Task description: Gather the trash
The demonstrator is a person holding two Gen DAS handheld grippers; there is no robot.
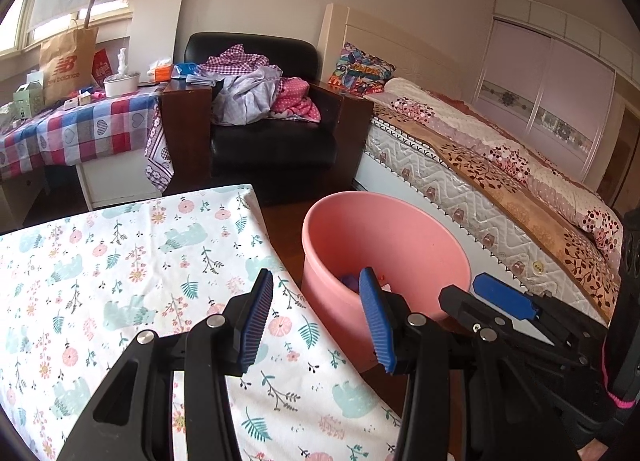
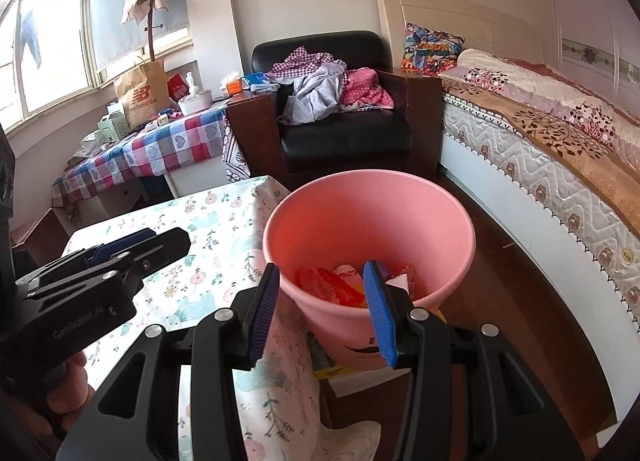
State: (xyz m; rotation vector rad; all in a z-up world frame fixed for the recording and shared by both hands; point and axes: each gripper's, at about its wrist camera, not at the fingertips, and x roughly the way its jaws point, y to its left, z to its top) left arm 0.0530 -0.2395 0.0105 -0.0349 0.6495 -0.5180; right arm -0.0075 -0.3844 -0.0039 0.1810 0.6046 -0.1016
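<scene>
The left gripper (image 1: 316, 317) has its two blue pads apart, and nothing is between them. It hangs over the edge of a table covered with a flowery cloth (image 1: 120, 281). The right gripper (image 2: 324, 309) is open too, with nothing in it, and it points at a pink bin (image 2: 368, 229) just in front of it. Each gripper shows in the other one's view, off to the side, so they are near each other. The bin stands on the brown floor (image 2: 520, 301), right beside the corner of the table. Inside the bin lies the trash (image 2: 344, 285): red, orange and white wrappers in a heap at the bottom. On the other side of the bin is a long bed (image 2: 560, 149) with a flowery blanket and a bright pillow (image 2: 432, 47) at its head. Behind the bin sits a black armchair (image 2: 340, 133) with a pile of clothes (image 2: 328, 89) on it. Farther left is another table with a checked cloth (image 2: 160, 149), a brown paper bag (image 2: 142, 95) and small boxes, under a big window (image 2: 52, 37).
</scene>
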